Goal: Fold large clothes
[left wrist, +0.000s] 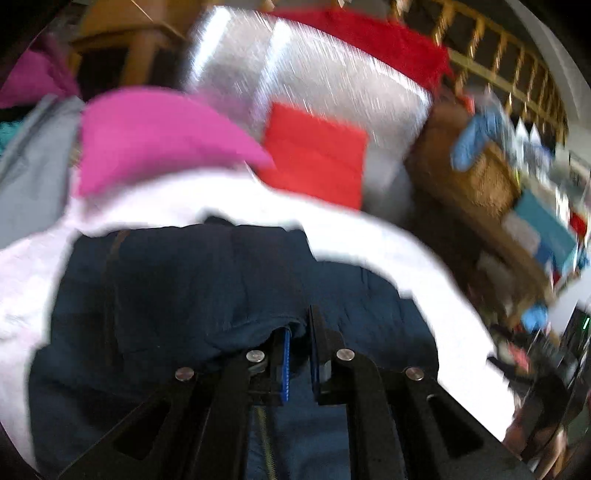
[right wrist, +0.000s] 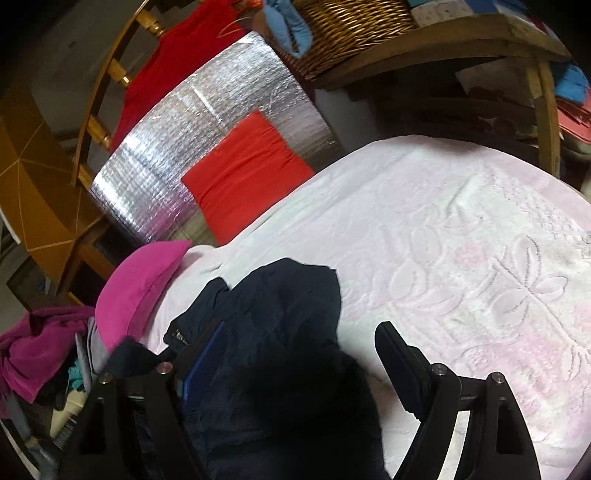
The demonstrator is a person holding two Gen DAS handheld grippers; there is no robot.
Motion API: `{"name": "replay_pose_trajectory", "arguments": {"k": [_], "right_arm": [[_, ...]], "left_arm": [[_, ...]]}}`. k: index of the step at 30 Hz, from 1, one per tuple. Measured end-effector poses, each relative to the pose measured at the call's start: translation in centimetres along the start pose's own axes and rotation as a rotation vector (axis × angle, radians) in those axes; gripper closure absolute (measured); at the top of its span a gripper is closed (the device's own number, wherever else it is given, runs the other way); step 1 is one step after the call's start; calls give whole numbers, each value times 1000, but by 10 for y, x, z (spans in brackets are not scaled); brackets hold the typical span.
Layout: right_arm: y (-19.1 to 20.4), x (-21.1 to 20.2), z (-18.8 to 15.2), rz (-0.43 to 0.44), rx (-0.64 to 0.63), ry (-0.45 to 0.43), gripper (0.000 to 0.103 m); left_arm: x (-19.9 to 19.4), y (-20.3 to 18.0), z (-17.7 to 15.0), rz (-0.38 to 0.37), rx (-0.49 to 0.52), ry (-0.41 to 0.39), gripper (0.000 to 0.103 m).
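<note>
Broadly, a pale pink bedspread (right wrist: 461, 258) with a raised leaf and flower pattern fills the right and centre of the right wrist view, and in the left wrist view it shows as a blurred white band across the middle. Behind it, toward the upper left of the right wrist view, stands a silver foil panel (right wrist: 207, 136) with a folded orange-red cloth (right wrist: 247, 173) lying against it and a red garment (right wrist: 177, 62) hung above. A wicker basket (right wrist: 354, 29) sits at the top edge on a wooden shelf.

Next comes the dark navy jacket (right wrist: 266, 332), crumpled in a heap on the bedspread at the lower centre of that view (its fabric looks quilted, with a fuzzy black patch nearest the camera and a small label near one edge). A zip shows at the bottom of the left wrist view. A bright pink cushion (right wrist: 144, 288) lies just beside it to the upper left.

Smallest, the right gripper (right wrist: 295, 365) stands wide, its fingers either side of the jacket without pressing it. The left gripper (left wrist: 299, 354) is pinched on a fold of the jacket.
</note>
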State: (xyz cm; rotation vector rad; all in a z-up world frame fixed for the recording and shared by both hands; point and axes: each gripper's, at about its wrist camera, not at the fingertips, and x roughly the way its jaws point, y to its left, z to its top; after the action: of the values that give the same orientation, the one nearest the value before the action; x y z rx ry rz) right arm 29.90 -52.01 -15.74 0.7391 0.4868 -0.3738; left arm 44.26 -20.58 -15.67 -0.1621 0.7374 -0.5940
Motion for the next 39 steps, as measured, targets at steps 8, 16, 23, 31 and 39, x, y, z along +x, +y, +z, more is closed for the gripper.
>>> {"name": "replay_pose_trajectory", "arguments": {"k": [8,16,23,31,39], "right_arm": [[-11,11,6,23,54,50,19],[27,17,-14,122,-65,109,19],[113,29,-71,214,-440,214,14],[189,52,-147,177,-816,224,7],[229,55,-203,19,-1193,25,0]], "left_arm": [[15,-18,-29,-38,27,286,46],[-66,32,-15,-86,19,150,28],[-79,139,-14,100,-363,114,28],[-57,169,-27,278,-497,191,28],[-62,175,-29,302,-507,192,28]]}}
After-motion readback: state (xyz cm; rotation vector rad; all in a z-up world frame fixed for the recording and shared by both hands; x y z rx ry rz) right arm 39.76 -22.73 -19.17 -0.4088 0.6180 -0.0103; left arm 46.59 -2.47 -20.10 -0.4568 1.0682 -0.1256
